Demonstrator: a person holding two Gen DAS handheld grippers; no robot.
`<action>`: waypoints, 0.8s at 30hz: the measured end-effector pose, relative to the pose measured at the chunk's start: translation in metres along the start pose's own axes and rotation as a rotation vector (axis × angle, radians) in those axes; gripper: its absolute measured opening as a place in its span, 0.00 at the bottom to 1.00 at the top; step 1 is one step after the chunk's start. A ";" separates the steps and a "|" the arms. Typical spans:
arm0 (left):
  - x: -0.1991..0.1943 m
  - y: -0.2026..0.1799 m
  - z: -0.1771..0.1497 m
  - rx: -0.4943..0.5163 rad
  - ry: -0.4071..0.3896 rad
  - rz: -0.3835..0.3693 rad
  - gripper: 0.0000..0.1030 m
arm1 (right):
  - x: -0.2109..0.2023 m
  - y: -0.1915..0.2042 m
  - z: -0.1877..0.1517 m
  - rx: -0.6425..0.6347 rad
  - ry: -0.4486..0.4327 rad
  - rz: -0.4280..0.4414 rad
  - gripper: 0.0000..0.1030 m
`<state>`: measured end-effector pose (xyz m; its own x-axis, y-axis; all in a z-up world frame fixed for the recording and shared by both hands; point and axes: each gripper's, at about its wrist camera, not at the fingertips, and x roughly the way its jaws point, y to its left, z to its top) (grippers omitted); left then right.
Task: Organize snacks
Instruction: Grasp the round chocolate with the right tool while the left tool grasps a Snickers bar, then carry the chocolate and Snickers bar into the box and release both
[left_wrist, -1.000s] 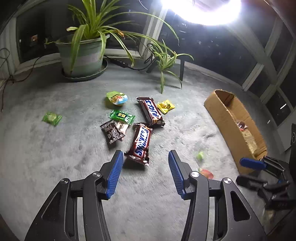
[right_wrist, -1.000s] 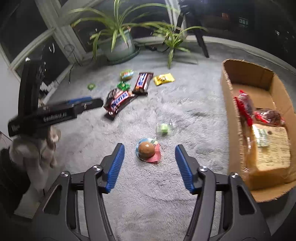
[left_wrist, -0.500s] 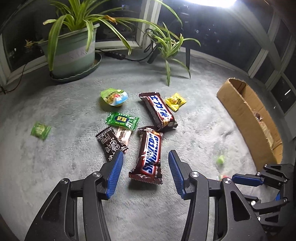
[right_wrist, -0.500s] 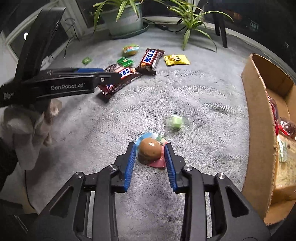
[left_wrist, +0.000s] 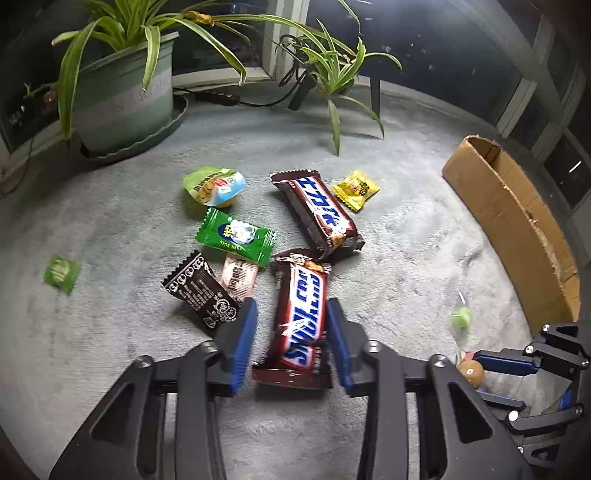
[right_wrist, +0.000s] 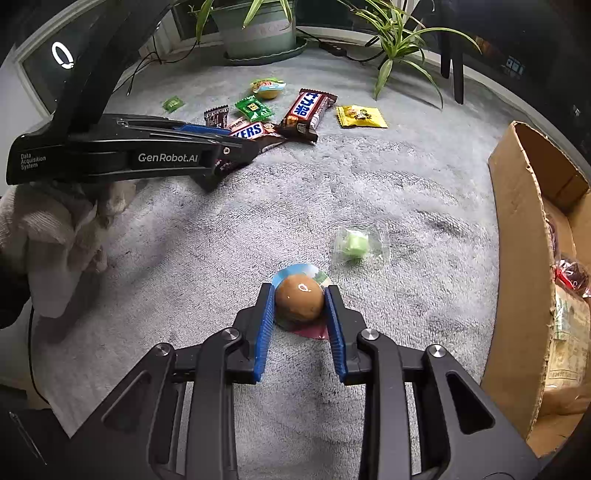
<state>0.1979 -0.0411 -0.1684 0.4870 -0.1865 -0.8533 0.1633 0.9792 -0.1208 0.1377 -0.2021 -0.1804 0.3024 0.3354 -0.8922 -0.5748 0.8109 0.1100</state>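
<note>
Closing on their targets, both grippers are at the near end of the grey carpet (left_wrist: 110, 350). The right gripper (right_wrist: 298, 290) has just been narrowing and its blue pads now press both sides of a brown round snack (right_wrist: 299, 302), which sits on its foil packet on the carpet. The left gripper (left_wrist: 290, 308) has also just been closing. A Snickers bar (left_wrist: 301, 314) lies lengthwise between its jaws, with a gap showing at the left pad, so I judge it not yet clamped.

The job looks partly done. The cardboard box (right_wrist: 517, 258) along the carpet's right edge already holds at least two packets, but ten snacks are loose and none is lifted.

Counted from near to far:
- the one round snack;
- one clear-wrapped green sweet (right_wrist: 355, 243) just beyond it;
- two chocolate bars, the Snickers and a second bar (left_wrist: 317, 214) touching its far end;
- one black packet (left_wrist: 199, 291);
- one pale packet (left_wrist: 238, 275);
- one green wrapper (left_wrist: 236, 234);
- one small green square (left_wrist: 61, 274), apart toward the left edge;
- one jelly cup (left_wrist: 214, 186);
- one yellow packet (left_wrist: 355, 189).

Two potted plants (left_wrist: 122, 96) stand along the far edge.
</note>
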 end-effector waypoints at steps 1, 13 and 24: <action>0.000 0.000 0.000 -0.002 0.000 -0.001 0.27 | 0.000 0.000 0.000 0.000 -0.001 0.000 0.27; -0.023 -0.002 -0.007 -0.027 -0.036 -0.037 0.26 | -0.015 -0.010 -0.003 0.061 -0.037 0.041 0.27; -0.064 -0.028 -0.005 -0.026 -0.108 -0.115 0.26 | -0.065 -0.033 -0.007 0.098 -0.141 0.019 0.27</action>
<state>0.1582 -0.0560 -0.1125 0.5564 -0.3032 -0.7736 0.2012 0.9525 -0.2286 0.1312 -0.2540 -0.1287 0.3994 0.4097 -0.8202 -0.5066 0.8442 0.1750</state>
